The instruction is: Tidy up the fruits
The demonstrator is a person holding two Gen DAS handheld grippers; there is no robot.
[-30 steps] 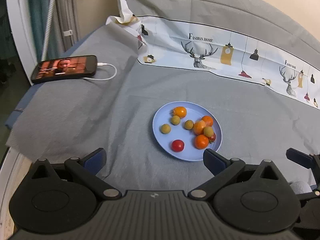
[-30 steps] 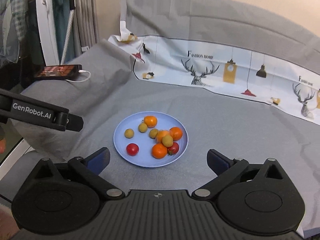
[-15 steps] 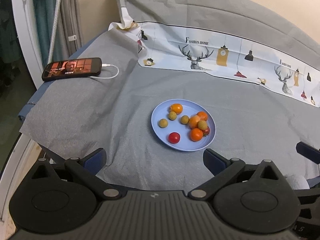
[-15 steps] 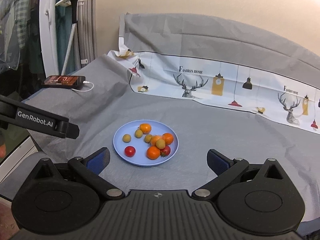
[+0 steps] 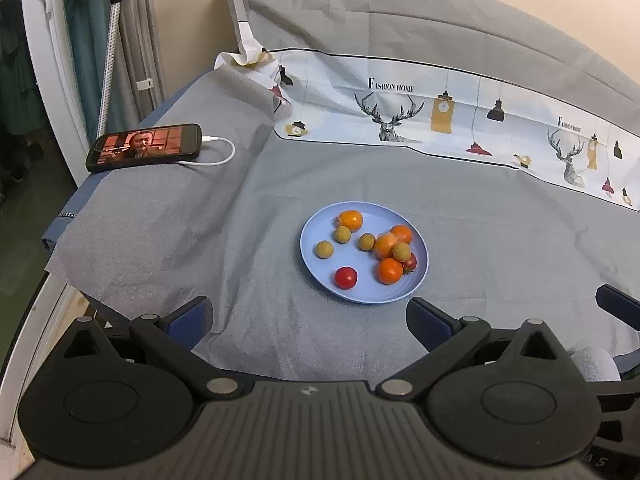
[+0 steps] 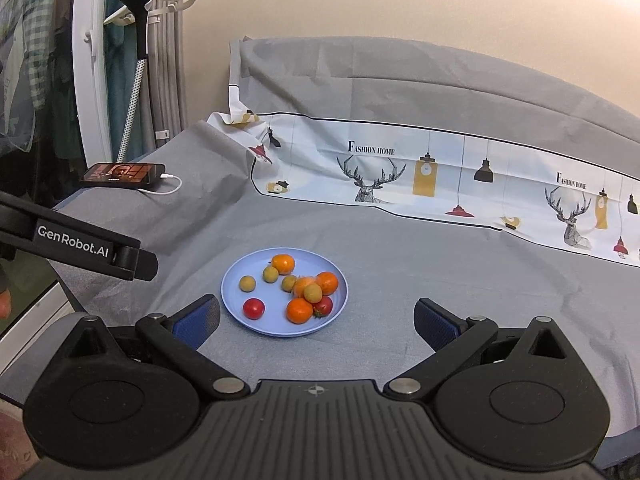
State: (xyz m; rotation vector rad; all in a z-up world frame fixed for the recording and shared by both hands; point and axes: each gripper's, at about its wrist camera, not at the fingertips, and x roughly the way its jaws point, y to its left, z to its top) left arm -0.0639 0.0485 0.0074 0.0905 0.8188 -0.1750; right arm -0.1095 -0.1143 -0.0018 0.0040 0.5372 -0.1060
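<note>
A light blue plate [image 5: 316, 256] [image 6: 232, 292] lies on the grey cloth and holds several small fruits: orange mandarins [image 5: 389, 270] [image 6: 299, 310], yellow-green round fruits [image 5: 323, 249] [image 6: 247, 283] and red tomatoes [image 5: 345, 277] [image 6: 253, 308]. My left gripper [image 5: 308, 320] is open and empty, held above the cloth just short of the plate's near rim. My right gripper [image 6: 316, 320] is open and empty, with the plate ahead and slightly left. The left gripper's body [image 6: 80, 240] shows at the left of the right wrist view.
A phone [image 5: 144, 152] [image 6: 122, 175] with a white cable lies at the cloth's far left corner. A printed white cloth strip [image 5: 440, 120] runs along the back. The table edge drops off at the left. A garment steamer pole [image 6: 136, 80] stands beyond the left edge.
Both grippers have pulled back and risen from the plate, so the plate looks smaller and farther off. Both stay open. The fruits have not moved.
</note>
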